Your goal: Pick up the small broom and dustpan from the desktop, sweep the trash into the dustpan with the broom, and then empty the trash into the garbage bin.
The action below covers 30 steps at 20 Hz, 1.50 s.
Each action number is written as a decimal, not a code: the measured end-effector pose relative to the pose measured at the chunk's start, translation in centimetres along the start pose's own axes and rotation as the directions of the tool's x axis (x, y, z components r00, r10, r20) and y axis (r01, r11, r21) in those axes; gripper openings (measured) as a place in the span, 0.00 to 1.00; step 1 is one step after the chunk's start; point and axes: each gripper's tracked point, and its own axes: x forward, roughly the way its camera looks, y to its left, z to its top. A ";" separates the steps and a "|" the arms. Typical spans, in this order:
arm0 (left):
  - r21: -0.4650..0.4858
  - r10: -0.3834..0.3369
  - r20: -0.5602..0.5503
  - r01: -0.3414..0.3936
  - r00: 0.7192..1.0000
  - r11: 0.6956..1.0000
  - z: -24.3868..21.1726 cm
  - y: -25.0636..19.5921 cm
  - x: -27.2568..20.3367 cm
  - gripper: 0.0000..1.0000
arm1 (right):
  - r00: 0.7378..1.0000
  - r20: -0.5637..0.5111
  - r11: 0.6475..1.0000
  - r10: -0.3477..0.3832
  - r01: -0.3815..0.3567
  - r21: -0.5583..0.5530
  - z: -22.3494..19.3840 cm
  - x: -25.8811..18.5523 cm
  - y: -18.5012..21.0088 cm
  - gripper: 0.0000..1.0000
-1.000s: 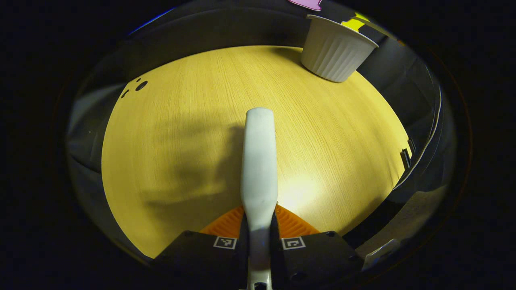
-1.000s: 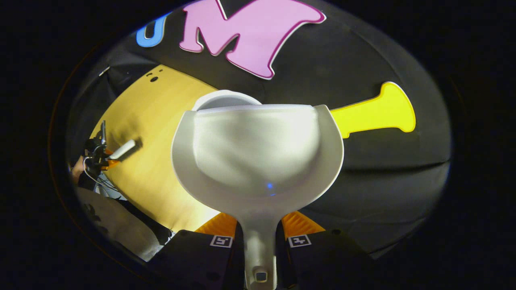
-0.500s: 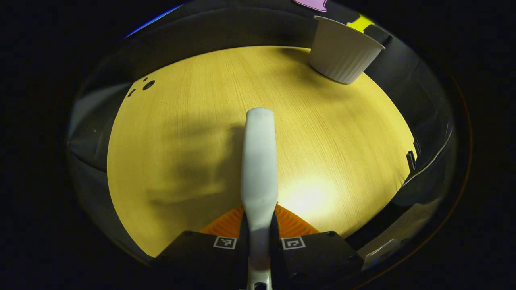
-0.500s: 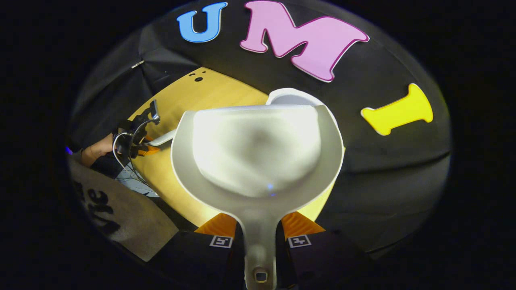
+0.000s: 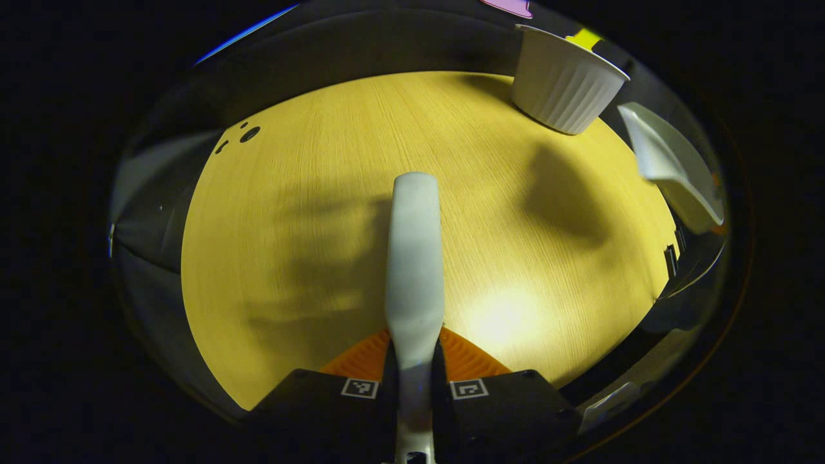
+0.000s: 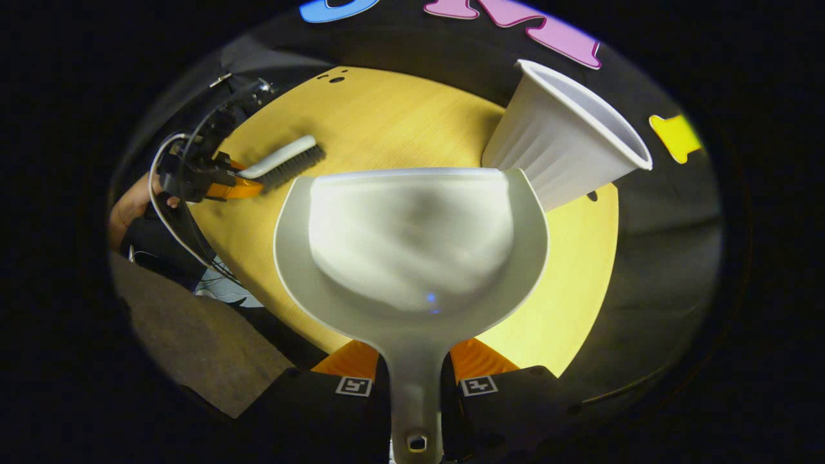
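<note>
Where the counter [image 5: 309,212] is seen in the left gripper view, a pale yellow wood-grain top is shown, lit by a bright patch near the front and crossed by soft shadows. Small dark holes [image 5: 248,134] are seen near its far left edge. The top is ringed by the black cloth wall [image 6: 664,258] of the booth, and a patch of grey-brown floor [image 6: 213,354] is seen below the counter edge in the right gripper view.

The left gripper [image 5: 414,370] is clamped on the handle of the small broom [image 5: 414,258], which is held above the counter and pointed forward; in the right gripper view its dark bristles are seen facing down, and a hand [image 6: 129,206] is seen behind that gripper. The right gripper [image 6: 416,380] is clamped on the handle of the dustpan [image 6: 412,245], which is held up over the counter with its pan facing the camera. No trash can be made out in the pan.

The garbage bin [image 5: 567,84], a white ribbed tub, is stood on the far right part of the counter, just beyond the dustpan's front lip.
</note>
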 end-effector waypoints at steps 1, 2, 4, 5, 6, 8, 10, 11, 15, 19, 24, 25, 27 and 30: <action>0.001 0.005 -0.001 -0.005 1.000 1.000 0.0 0.0 0.0 0.26 | 1.000 -0.012 1.000 0.001 -0.001 0.016 -0.5 1.2 0.5 0.31; 0.005 0.011 -0.003 -0.011 1.000 1.000 0.0 0.1 0.0 0.26 | 1.000 -0.015 1.000 -0.002 0.003 0.030 -0.7 2.4 0.9 0.35; 0.012 0.023 -0.004 -0.023 1.000 1.000 0.0 0.1 0.1 0.26 | 1.000 -0.004 0.999 -0.007 0.007 0.047 -0.7 4.8 1.2 0.35; 0.012 0.028 -0.005 -0.028 1.000 1.000 0.0 0.1 0.1 0.26 | 1.000 0.005 0.998 -0.014 0.014 0.063 -0.7 5.7 1.4 0.39; 0.012 0.031 -0.005 -0.031 0.999 0.999 0.0 0.1 0.2 0.26 | 1.000 0.007 0.997 -0.015 0.014 0.082 -0.7 6.7 1.6 0.39; 0.015 0.041 -0.008 -0.041 0.999 0.999 -0.1 0.2 0.2 0.26 | 1.000 0.007 0.993 -0.016 0.015 0.117 -0.8 8.3 1.6 0.35; 0.023 0.058 -0.007 -0.058 0.998 0.998 0.0 0.3 0.1 0.26 | 1.000 -0.001 0.991 -0.025 0.025 0.130 -1.2 9.6 1.6 0.35; 0.024 0.062 -0.006 -0.062 0.998 0.998 0.0 0.3 0.1 0.27 | 1.000 -0.007 0.991 -0.028 0.029 0.129 -1.4 10.2 1.6 0.35; 0.028 0.080 -0.005 -0.080 0.997 0.996 0.1 0.4 -0.1 0.27 | 1.000 0.001 0.985 -0.010 0.010 0.172 -1.0 11.5 2.2 0.35; 0.024 0.086 -0.008 -0.086 0.996 0.996 0.0 0.4 -0.2 0.29 | 1.000 0.004 0.982 -0.006 0.005 0.190 -0.9 11.6 2.3 0.40; 0.049 0.117 -0.001 -0.117 0.993 0.992 0.2 0.4 -0.8 0.36 | 1.000 -0.014 0.984 -0.009 0.012 0.180 -1.5 11.7 2.5 0.42; 0.053 0.120 -0.001 -0.120 0.993 0.991 0.3 0.3 -0.9 0.33 | 1.000 -0.015 0.983 -0.006 0.009 0.183 -1.6 11.8 2.6 0.47; 0.061 0.126 0.005 -0.127 0.992 0.990 0.3 0.2 -1.1 0.40 | 1.000 -0.014 0.981 0.001 0.001 0.193 -1.5 11.2 2.6 0.43; 0.069 0.124 0.013 -0.124 0.992 0.990 0.0 0.0 -1.9 0.40 | 1.000 -0.015 0.978 0.021 -0.018 0.209 -1.6 8.8 2.8 0.43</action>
